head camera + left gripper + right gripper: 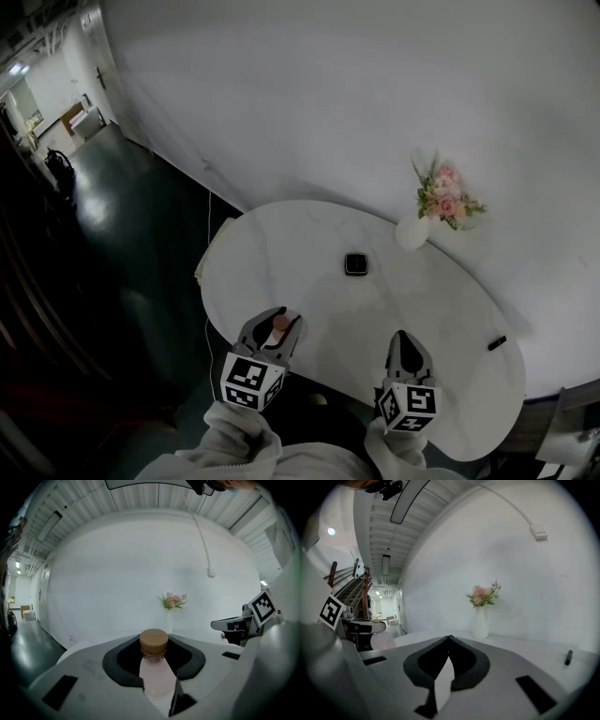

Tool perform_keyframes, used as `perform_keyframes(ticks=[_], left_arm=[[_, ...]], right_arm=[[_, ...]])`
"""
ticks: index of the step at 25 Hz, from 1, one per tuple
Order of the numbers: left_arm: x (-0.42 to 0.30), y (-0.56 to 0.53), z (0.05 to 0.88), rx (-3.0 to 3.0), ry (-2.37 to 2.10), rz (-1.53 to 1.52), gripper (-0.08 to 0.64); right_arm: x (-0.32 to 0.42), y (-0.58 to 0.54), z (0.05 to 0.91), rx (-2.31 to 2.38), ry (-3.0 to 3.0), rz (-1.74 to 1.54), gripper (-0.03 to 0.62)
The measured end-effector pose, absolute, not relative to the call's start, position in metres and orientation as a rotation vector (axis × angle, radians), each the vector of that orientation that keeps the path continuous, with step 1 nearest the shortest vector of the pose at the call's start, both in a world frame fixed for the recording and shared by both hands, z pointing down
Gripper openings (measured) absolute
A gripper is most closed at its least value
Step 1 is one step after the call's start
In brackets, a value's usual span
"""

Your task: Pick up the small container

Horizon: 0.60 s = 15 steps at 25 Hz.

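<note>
Head view: you hold the left gripper [281, 317] over the near edge of the white table [309, 253], with the small container [280, 324] between its jaws. The right gripper [403, 335] hangs beside it to the right, apart from it. A black square object [355, 263] lies mid-table, a white vase [412, 232] of pink flowers [446, 200] stands at the far edge against the wall, and a black pen [497, 343] lies near the right rim. Left gripper view: your jaws are clamped on the small container, a pale pink bottle standing upright, with its brown cap [153, 641] rising clear above the pads. The right gripper shows at the right edge. Right gripper view: your jaws are pressed together, tips meeting, with nothing between them. The left gripper and its pale pink bottle show at the left, and the vase stands ahead.
</note>
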State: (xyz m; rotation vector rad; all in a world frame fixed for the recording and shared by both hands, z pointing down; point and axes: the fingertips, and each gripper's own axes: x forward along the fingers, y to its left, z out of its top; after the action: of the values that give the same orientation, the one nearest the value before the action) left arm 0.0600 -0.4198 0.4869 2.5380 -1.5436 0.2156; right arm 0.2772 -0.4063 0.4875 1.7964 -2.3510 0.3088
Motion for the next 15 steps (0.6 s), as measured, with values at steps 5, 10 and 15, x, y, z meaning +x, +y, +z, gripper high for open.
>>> perform_keyframes(ticks=[5, 10, 15], left_arm=[[0.064, -0.416, 0.486, 2.551, -1.538, 0.231, 0.123], [0.066, -0.416, 0.49, 2.543, -1.537, 0.254, 0.123], [0.065, -0.417, 0.495, 2.533, -1.535, 0.263, 0.123]], right_arm=[[0.273, -0.4, 0.491, 1.799, -2.349, 0.309, 0.049], [0.272, -0.397, 0.495, 1.803, -2.344, 0.321, 0.048], [0.271, -0.395, 0.499, 1.801, -2.336, 0.336, 0.048]])
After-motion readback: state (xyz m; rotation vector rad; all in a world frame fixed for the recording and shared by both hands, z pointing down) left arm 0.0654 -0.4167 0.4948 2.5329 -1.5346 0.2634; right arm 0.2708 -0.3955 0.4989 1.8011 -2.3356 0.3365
